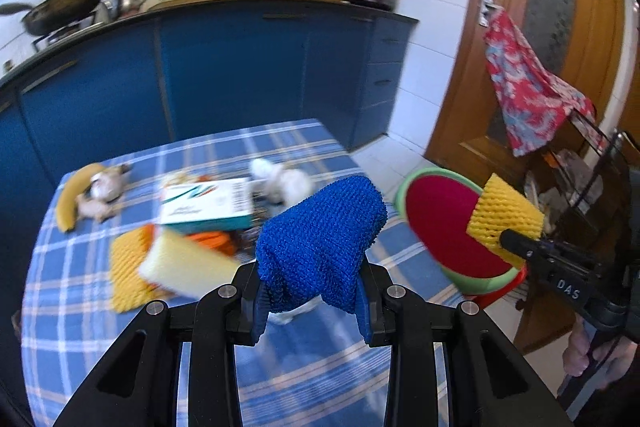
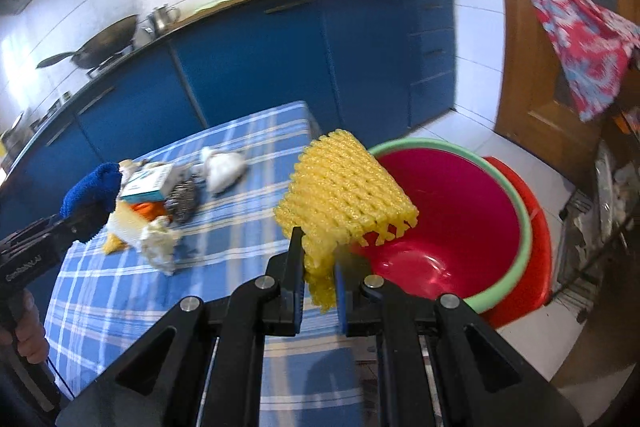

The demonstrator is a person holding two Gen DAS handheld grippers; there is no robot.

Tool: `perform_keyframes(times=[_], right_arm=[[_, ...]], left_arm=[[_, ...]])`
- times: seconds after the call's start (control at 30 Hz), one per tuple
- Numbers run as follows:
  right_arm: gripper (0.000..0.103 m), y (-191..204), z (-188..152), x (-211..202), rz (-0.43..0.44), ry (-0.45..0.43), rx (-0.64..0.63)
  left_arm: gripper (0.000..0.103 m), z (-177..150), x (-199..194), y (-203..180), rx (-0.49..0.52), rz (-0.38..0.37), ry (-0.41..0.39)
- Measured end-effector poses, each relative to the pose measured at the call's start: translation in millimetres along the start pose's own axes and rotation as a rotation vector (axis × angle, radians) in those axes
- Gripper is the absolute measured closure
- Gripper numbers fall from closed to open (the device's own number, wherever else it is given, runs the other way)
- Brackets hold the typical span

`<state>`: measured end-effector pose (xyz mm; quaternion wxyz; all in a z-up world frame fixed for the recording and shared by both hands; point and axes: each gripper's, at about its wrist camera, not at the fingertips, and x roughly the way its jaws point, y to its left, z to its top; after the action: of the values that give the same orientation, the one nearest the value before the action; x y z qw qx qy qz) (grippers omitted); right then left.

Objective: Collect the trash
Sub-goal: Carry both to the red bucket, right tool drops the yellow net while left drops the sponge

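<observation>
My left gripper (image 1: 312, 297) is shut on a blue foam net sleeve (image 1: 324, 231), held above the blue checked tablecloth (image 1: 120, 347). My right gripper (image 2: 320, 263) is shut on a yellow foam net sleeve (image 2: 344, 199), which hangs beside the rim of a red basin with a green edge (image 2: 460, 219). The left wrist view shows that basin (image 1: 444, 223) to the right, with the right gripper (image 1: 514, 241) and its yellow net (image 1: 504, 213) in front of it. In the right wrist view the left gripper (image 2: 80, 223) carries the blue net (image 2: 94, 187) at far left.
On the table lie a banana (image 1: 70, 197), a white and teal box (image 1: 208, 203), another yellow net (image 1: 124, 275), a pale foam piece (image 1: 184, 267), crumpled tissue (image 1: 284, 183) and a steel scourer (image 2: 182, 199). Blue cabinets (image 1: 240, 67) stand behind. The basin sits on a red stool (image 2: 536, 239).
</observation>
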<state>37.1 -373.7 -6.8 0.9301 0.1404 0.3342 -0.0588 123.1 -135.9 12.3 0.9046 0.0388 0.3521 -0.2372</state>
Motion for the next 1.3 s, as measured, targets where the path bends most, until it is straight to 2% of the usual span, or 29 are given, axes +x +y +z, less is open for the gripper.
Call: perform_keyframes(times=[0.47,0.5,0.57,0.73,1.07,1.13,1.23,1.3], right_arm=[[0.085,-86,-8,36,-0.088,0.068,0.145],[0.083,-90,-8,38,-0.093,0.069,0.149],[0.073,-95,-9,39,-0.097,0.068,0.154],[0.061,-108,-10,35,-0.099,0.046,0.166],[0.056,-126,-9,15,-0.124,-0.01,0.207],[0.056,-129,-10,12,-0.126,-0.014,0.216],[0.056,-131,-11,11,-0.13,-0.015,0.221],[0.056,-132,-11,10,-0.13,-0.016,0.222]], left_arm=[[0.068,15,65,-76,0.106,-0.089,0.085],[0.068,16,70,-80,0.112,-0.092,0.091],[0.068,16,78,-88,0.123,-0.098,0.104],[0.068,16,98,-105,0.147,-0.119,0.13],[0.065,13,138,-146,0.224,-0.173,0.186],[0.052,13,143,-153,0.236,-0.171,0.193],[0.043,13,146,-157,0.245,-0.155,0.196],[0.041,14,145,-157,0.245,-0.147,0.194]])
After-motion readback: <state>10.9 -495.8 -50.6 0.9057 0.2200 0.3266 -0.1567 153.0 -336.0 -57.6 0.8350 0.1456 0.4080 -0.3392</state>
